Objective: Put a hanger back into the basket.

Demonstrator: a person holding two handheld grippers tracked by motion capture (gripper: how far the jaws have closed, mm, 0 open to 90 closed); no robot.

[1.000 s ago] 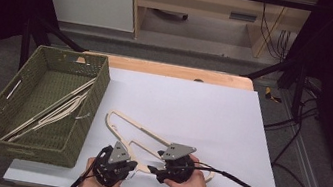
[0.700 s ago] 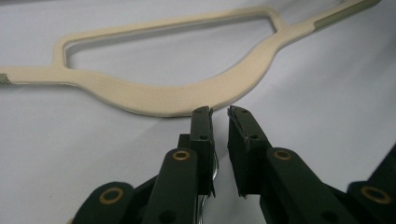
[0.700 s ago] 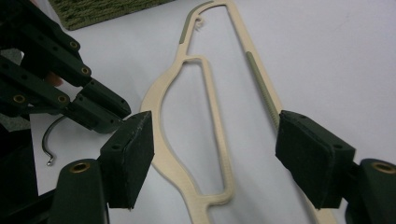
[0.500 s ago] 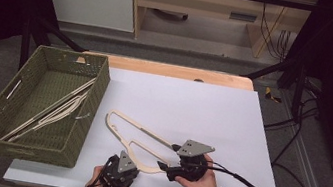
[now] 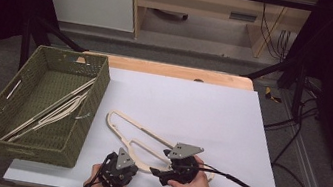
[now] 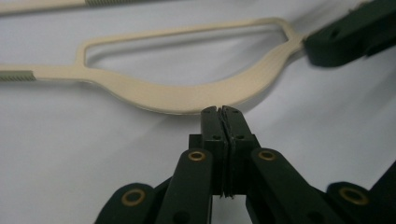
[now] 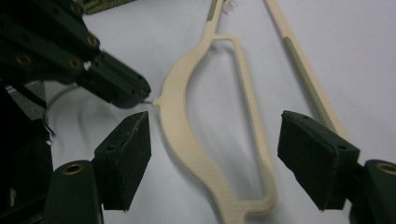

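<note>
Right in front of the right hand-held gripper (image 7: 215, 158), a cream clothes hanger (image 7: 187, 126) lies flat on the white tabletop (image 5: 212, 111), and the jaws stand wide, one on each side of the hanger's broad curved shoulder, pads touching nothing. They have just been opening, with the hanger between them but not pinched. So no grip yet on this side.

Just short of the same hanger (image 6: 187, 93) sits the left hand-held gripper (image 6: 222, 112), jaws pressed together and empty, tips a hair away from the hanger's edge.

Off to the far left of both hand-held grippers, the green woven basket (image 5: 96, 92) already has several hangers (image 5: 58, 109) lying along its bottom, so by my reckoning a good part of the job is done. What remains is this last hanger (image 5: 147, 138) out on the tabletop: it has to be gripped, lifted and carried over into the basket. My guess is that the right one closes on the shoulder first; none of that has begun.
</note>
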